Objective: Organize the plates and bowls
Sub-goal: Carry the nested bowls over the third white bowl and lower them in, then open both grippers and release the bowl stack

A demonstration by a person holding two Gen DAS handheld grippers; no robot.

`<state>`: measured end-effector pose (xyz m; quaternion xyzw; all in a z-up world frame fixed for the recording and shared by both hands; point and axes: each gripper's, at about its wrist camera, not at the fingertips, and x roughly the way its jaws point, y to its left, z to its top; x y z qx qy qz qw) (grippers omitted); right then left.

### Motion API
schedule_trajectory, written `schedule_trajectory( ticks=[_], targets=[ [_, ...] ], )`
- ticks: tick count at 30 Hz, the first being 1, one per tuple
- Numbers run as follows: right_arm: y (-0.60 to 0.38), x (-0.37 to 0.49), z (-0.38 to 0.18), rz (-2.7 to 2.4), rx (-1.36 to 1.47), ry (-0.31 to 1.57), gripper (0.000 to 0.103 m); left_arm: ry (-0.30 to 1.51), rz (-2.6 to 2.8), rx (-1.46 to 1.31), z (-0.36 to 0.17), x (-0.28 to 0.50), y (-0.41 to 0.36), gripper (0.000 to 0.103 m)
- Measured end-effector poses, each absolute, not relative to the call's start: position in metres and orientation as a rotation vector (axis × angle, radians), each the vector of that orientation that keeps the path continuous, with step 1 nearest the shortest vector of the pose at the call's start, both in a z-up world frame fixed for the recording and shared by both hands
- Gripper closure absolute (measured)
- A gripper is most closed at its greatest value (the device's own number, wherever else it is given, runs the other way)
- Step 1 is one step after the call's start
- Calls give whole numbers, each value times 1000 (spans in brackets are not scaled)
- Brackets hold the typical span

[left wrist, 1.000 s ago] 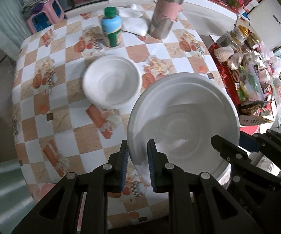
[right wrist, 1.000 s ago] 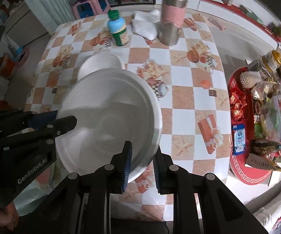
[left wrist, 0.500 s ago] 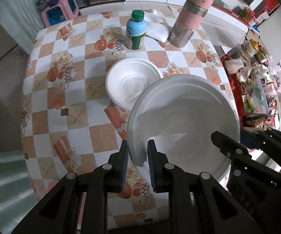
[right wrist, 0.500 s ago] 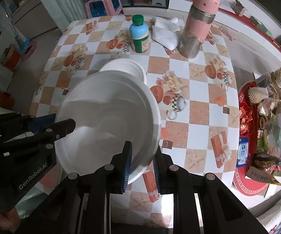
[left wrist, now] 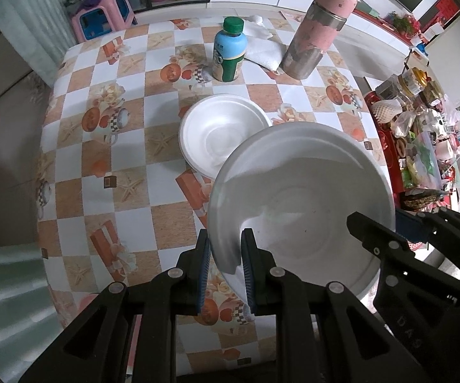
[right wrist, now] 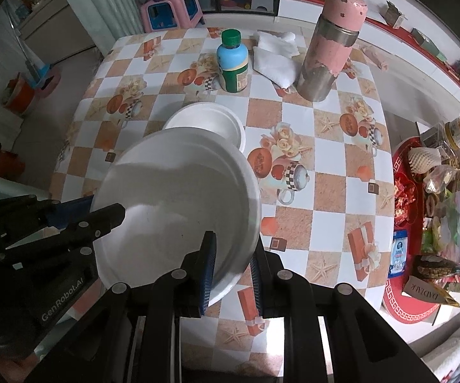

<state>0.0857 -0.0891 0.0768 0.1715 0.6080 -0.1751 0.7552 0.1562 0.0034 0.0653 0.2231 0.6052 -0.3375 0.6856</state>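
Note:
A large white foam plate (left wrist: 300,191) hangs above the checked table, held by its two sides. My left gripper (left wrist: 225,239) is shut on its left rim. My right gripper (right wrist: 233,242) is shut on its right rim. Each gripper also shows in the other's view: the right gripper (left wrist: 380,226) at the plate's right edge, the left gripper (right wrist: 102,209) at its left edge. A white foam bowl (left wrist: 223,137) sits upright on the table just beyond the plate. The plate (right wrist: 178,198) hides the near part of the bowl (right wrist: 210,121).
A green-capped blue bottle (left wrist: 230,54), a pink and steel flask (left wrist: 312,32) and a white folded cloth (left wrist: 265,52) stand at the table's far end. A red tray of snacks (right wrist: 421,223) lies right of the table. A pink stool (left wrist: 102,16) stands on the floor behind.
Both grippers have carried the plate leftward over the table. The bowl, bottle and flask have shifted right in both views. The plate's rim now covers part of the bowl. Both grips are unchanged.

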Motion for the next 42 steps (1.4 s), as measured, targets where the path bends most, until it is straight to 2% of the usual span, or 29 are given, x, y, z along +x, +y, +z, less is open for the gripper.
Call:
schedule_trajectory(
  ticks=[29, 42],
  targets=[
    [-123, 135, 43, -378, 465, 1371, 80, 1327, -676, 498, 56, 203, -28, 82],
    [-139, 162, 19, -377, 471, 1420, 80, 1357, -663, 493, 35, 227, -41, 82]
  ],
)
